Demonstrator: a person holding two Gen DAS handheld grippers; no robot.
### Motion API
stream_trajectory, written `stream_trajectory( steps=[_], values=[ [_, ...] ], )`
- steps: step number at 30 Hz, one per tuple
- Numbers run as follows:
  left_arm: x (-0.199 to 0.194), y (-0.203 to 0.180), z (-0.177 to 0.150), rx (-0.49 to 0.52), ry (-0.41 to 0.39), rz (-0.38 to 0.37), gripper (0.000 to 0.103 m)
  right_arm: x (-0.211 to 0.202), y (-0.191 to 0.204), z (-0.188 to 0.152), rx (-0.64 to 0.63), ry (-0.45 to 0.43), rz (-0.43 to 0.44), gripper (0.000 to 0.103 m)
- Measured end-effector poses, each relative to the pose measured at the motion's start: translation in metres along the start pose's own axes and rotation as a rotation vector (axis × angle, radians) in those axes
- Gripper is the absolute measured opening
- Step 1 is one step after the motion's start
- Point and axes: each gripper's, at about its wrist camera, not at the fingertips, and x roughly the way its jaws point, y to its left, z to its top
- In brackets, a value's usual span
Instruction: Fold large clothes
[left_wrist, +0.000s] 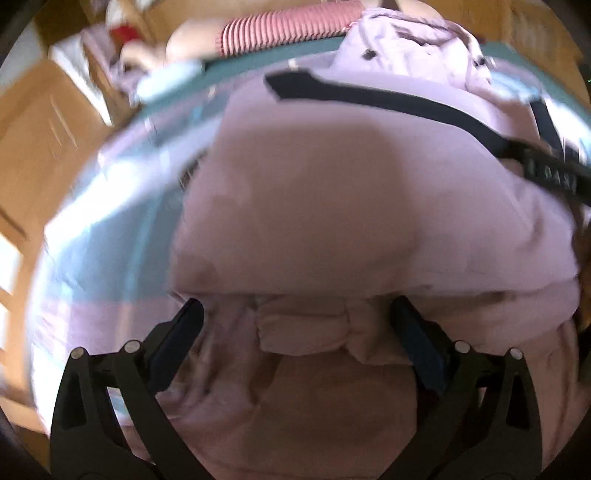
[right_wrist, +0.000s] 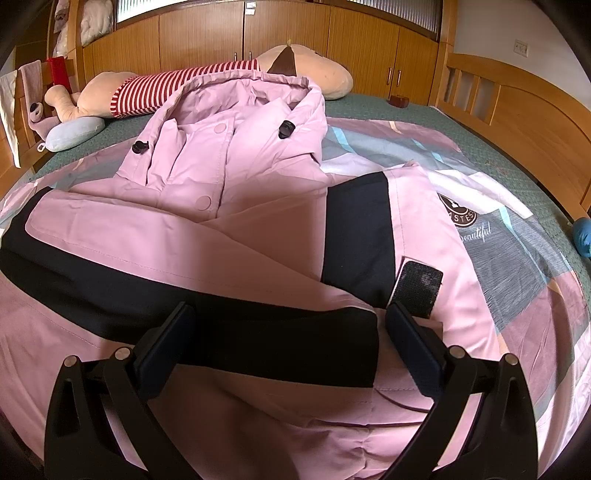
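A large pink hooded jacket with black bands lies on the bed, its hood toward the far side. One sleeve with a black band is folded across the body. My right gripper is open just above that sleeve's cuff end, a finger on each side. The left wrist view is blurred. There my left gripper is open over a bunched fold of the jacket, with a small pink tab between the fingers. A black band crosses the far part.
A patterned pink, grey and blue sheet covers a green mattress. A plush toy in a striped shirt and a grey pillow lie at the far side. Wooden wardrobes and a headboard border the bed.
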Motion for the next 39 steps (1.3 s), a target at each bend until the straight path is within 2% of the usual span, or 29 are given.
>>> stream_trajectory(
  steps=[4,7,8,9,11,14,20,31,33,35,39],
  values=[
    [0.005,0.007,0.002,-0.029,0.026,-0.033,0.101,-0.011,-0.002,0.011,-0.016,0.041,0.014,0.102],
    [0.004,0.003,0.0,-0.015,0.013,-0.012,0.101,-0.04,-0.017,0.018,0.032,-0.024,0.042,0.102],
    [0.004,0.002,0.0,-0.008,0.01,-0.006,0.101,-0.046,-0.023,0.019,0.042,-0.017,0.034,0.102],
    [0.004,0.0,0.0,-0.004,0.007,0.0,0.101,-0.046,-0.025,0.019,0.04,0.008,0.03,0.102],
    [0.005,0.0,-0.002,-0.007,0.006,0.001,0.101,-0.032,-0.03,0.013,0.023,0.142,0.062,0.102],
    [0.003,-0.001,-0.004,-0.008,0.001,0.004,0.101,-0.009,-0.031,0.0,0.004,0.292,0.096,0.102],
    [0.003,-0.004,-0.007,-0.001,-0.017,0.021,0.101,-0.006,-0.019,-0.006,-0.058,0.261,0.059,0.102],
    [0.003,-0.003,-0.007,-0.001,-0.019,0.02,0.101,-0.004,-0.021,-0.016,-0.061,0.186,0.057,0.102],
    [0.003,-0.003,-0.007,-0.001,-0.019,0.02,0.101,-0.007,-0.02,-0.017,-0.062,0.198,0.049,0.102],
    [0.003,-0.003,-0.007,-0.001,-0.019,0.02,0.101,-0.013,-0.022,-0.013,-0.057,0.251,0.041,0.102],
    [0.003,-0.003,-0.008,-0.003,-0.021,0.02,0.101,-0.025,-0.033,-0.021,-0.029,0.283,0.071,0.102]
  ],
)
